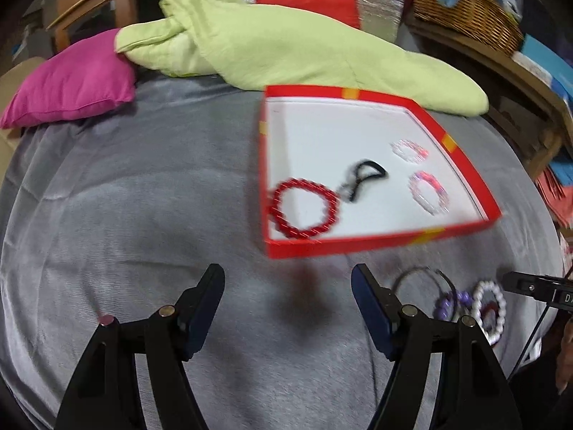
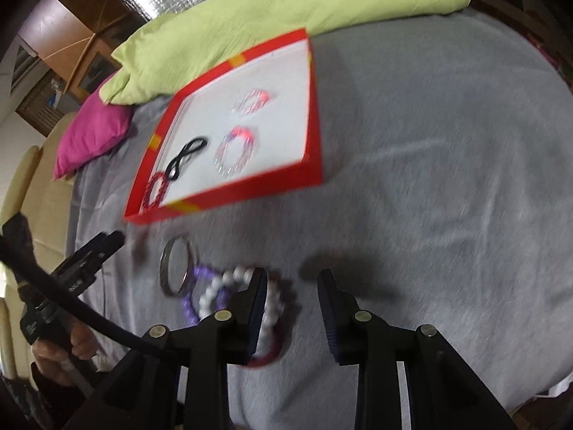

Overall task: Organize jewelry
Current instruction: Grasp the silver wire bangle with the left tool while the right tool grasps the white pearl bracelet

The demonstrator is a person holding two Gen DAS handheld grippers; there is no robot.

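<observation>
A red box [image 1: 379,240] [image 2: 250,190] with a white floor lies on the grey blanket. In it are a red bead bracelet [image 1: 304,208] [image 2: 154,190], a black cord piece [image 1: 361,179] [image 2: 186,157] and two clear pink bracelets [image 1: 429,191] [image 2: 234,154]. Outside the box lie a metal bangle [image 1: 422,279] [image 2: 175,265], a purple bead bracelet [image 1: 451,302] [image 2: 193,301] and a white bead bracelet [image 1: 490,311] [image 2: 222,286]. My left gripper [image 1: 288,286] is open and empty in front of the box. My right gripper [image 2: 293,283] is open, its left finger over the white bracelet.
A light green cushion [image 1: 286,50] [image 2: 272,10] lies behind the box and a magenta pillow [image 1: 71,79] [image 2: 93,132] to its left. A wicker basket [image 1: 465,10] stands on shelves at the right. The other gripper [image 2: 89,251] shows at the left of the right wrist view.
</observation>
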